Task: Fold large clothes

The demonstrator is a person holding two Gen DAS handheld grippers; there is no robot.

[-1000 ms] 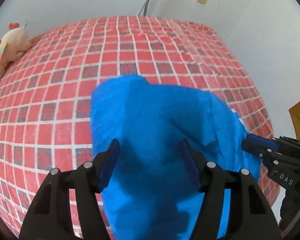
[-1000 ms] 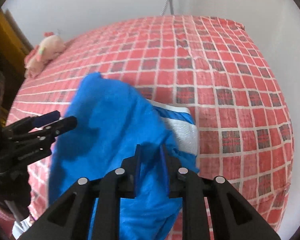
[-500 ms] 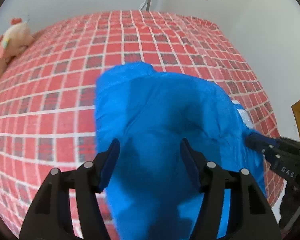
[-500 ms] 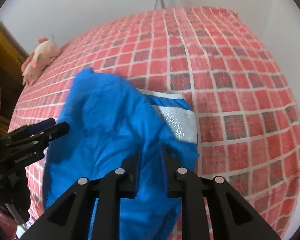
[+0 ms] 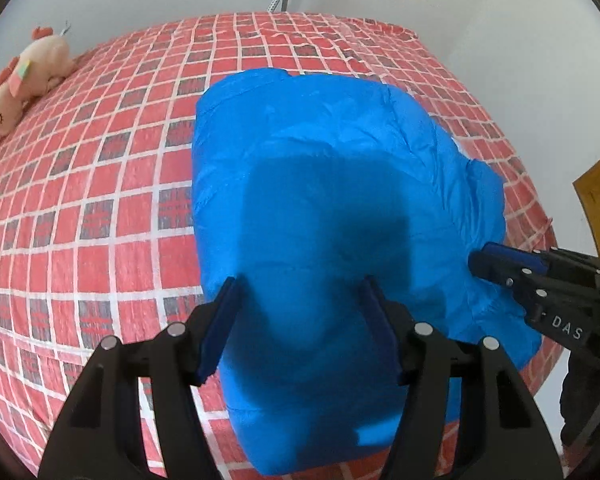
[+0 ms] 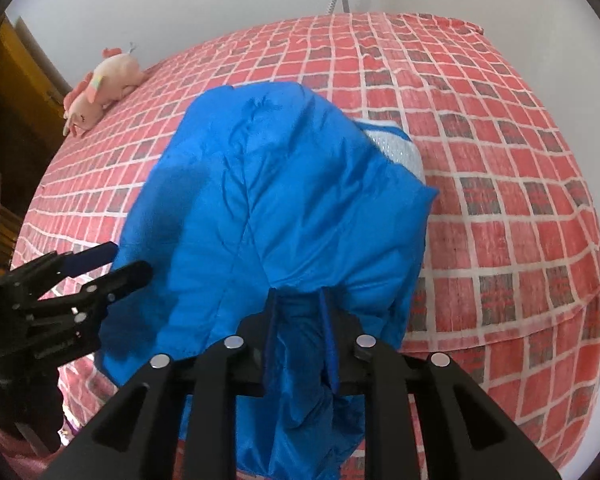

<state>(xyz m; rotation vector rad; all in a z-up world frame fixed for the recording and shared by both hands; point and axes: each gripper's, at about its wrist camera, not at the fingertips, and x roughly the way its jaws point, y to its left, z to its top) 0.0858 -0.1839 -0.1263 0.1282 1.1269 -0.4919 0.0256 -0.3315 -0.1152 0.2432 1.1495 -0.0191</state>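
A large blue jacket [image 5: 332,184] lies on the bed [image 5: 100,184] with the red checked cover, and it fills the middle of both views. It looks already folded at least one time, because a white mesh lining [image 6: 396,148] shows at its edge right of centre in the right wrist view.

The right tool [image 6: 298,336] is pinching a fold of the blue cloth at the lower centre of its own view; the fingers are pressed on the fabric and the cloth hangs down between them. The left tool [image 5: 300,324] is spread, with its two fingers standing apart above the near part of the jacket (it holds nothing). In the left wrist view the right tool comes in from the lower right edge of the frame.

The step in hand seems to be one more fold, with the gripped edge to be carried across the jacket. The next move probably calls for laying this edge flat on the body, while the left tool takes or presses the other side so the slippery cloth does not slide.

A pink plush toy [image 5: 24,80] rests at the upper left, well apart.
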